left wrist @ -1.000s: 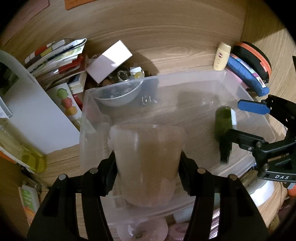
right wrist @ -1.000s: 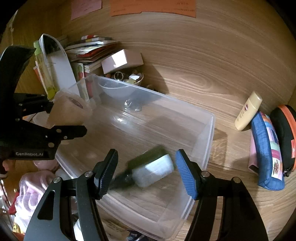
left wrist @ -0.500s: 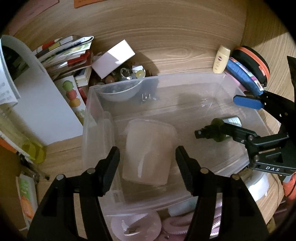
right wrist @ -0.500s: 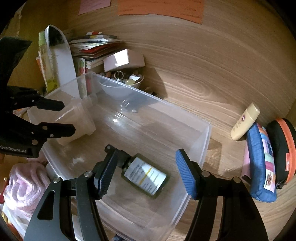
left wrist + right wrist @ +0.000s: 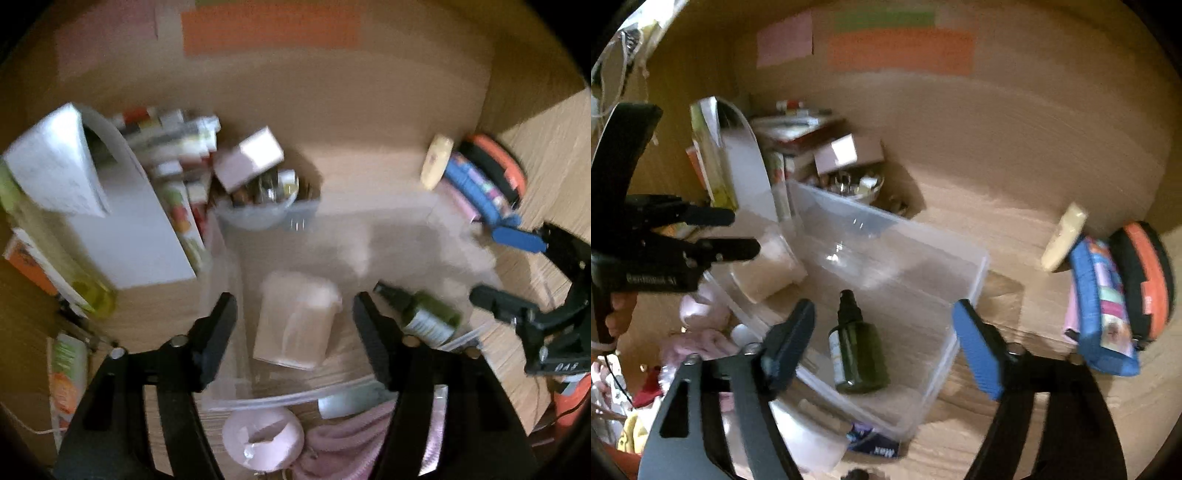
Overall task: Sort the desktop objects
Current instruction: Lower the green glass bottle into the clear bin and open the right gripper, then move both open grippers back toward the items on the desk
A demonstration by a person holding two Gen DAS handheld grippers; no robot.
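In the left wrist view, blurred, the left gripper (image 5: 295,317) stands wide open and holds nothing; the frosted cup (image 5: 295,321) lies on its side on the floor of the clear bin (image 5: 236,258), right between and just beyond the two black fingers, its long axis running roughly along the line of the fingers, mouth toward the far side. The green spray bottle (image 5: 424,314) lies in the same bin to the right of the cup, nozzle pointing up-left, and the right gripper (image 5: 513,269) shows at the right edge, also open. Beyond the bin, a cream tube (image 5: 437,160) lies just beside a blue pouch (image 5: 480,192), nearer the right hand than the left. In the right wrist view, the right gripper (image 5: 884,332) is spread wide with nothing in it; the bottle (image 5: 857,350) lies flat in the bin (image 5: 975,273) between its fingers, nozzle pointing away, so its long axis runs along the reach. The cup (image 5: 768,269) lies at the bin's left end, under the left gripper (image 5: 746,232). The tube (image 5: 1063,236) lies to the right and farther off, tilted, its long axis slanting up-right; I judge the right hand is the one placed to take it next.
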